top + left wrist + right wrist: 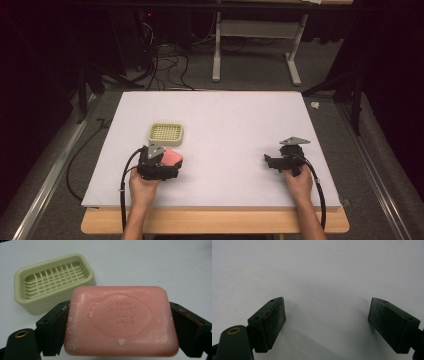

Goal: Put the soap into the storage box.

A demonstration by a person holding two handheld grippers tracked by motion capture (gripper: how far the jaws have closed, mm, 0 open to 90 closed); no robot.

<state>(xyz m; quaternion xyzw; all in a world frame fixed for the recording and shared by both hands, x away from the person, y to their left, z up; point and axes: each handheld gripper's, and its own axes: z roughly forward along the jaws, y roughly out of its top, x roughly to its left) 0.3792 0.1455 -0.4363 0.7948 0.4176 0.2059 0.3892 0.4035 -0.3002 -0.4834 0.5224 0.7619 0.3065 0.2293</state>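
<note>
Item: one bar of soap [121,321], pink, a rounded rectangular block with softened corners and edges. Its broad upper face carries a pressed scalloped medallion with raised lettering inside, too soft to read with certainty. The surface is matte and slightly worn, with pale whitish flecks scattered along the edges and one small pale bead at the lower rim of the medallion. Position: clamped between the two black jaws of the left tongs [120,322], one jaw pressed against each short end, broad face up; in the high view the soap [173,157] shows as a pink patch at the tip of the left tongs [167,162], low over the table [235,120]. Item: one soap dish [53,281], pale yellow-green plastic, rectangular with rounded corners, raised walls and an open lattice floor of crossing bars; it holds nothing. Position: resting on the table just beyond the left tongs and to one side, near the soap, whether touching it cannot be told; in the high view the soap dish [166,132] sits just ahead of the left tongs. Item: right tongs [327,320], jaws spread wide with only the white table surface between them, gripping nothing; pads speckled. In the high view the right tongs [270,161] lie well apart from the soap, held in a hand [299,181] near the table's near edge.
</note>
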